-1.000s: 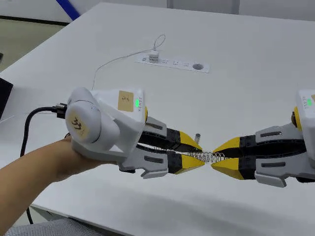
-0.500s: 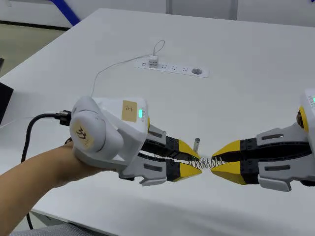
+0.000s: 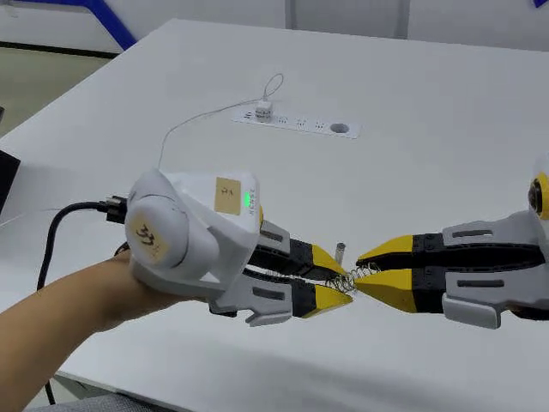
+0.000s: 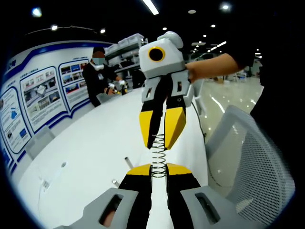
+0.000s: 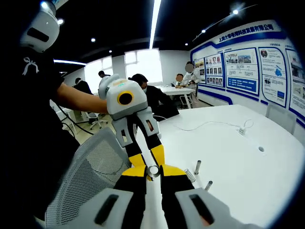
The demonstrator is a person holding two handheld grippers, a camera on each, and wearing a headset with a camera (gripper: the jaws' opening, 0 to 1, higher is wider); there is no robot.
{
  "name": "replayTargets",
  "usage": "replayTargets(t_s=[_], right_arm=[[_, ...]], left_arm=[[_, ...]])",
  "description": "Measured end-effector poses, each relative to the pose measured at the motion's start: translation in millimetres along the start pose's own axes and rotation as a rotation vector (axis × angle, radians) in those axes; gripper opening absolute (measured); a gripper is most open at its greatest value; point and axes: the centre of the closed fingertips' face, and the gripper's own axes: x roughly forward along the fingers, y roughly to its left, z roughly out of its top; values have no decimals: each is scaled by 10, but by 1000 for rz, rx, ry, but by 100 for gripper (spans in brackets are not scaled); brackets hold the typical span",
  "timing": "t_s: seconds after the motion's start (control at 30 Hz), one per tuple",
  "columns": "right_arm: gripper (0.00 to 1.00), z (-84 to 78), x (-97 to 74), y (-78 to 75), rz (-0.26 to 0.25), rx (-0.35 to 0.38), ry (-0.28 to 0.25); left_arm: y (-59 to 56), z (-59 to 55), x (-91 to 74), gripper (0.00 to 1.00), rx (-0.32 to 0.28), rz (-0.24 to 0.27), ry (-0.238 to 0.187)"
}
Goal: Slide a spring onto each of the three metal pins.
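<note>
A: Delta versus one second back?
B: Closed the gap by pushing right gripper toward left gripper; shortened the exposed spring. Clamped at both ends, one gripper shut tight per end, held clear above the table.
A: Meaning for the task?
B: Bare pin upright just behind the tips, so not done. Probably compressing or feeding the coil along; cannot confirm anything inside it.

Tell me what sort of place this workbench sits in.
Probably an open office or showroom hall, not a workshop. The signs are blue-bordered display panels, people seated at white tables in the background, and a mesh office chair.
</note>
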Motion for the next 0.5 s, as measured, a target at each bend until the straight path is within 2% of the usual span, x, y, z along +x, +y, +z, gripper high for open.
replayTargets(t_s=[0.5], right_arm=[[12,119,46,55,-1,39,-68]], left_arm=[[-47,61,17,9,-43,9,-31]])
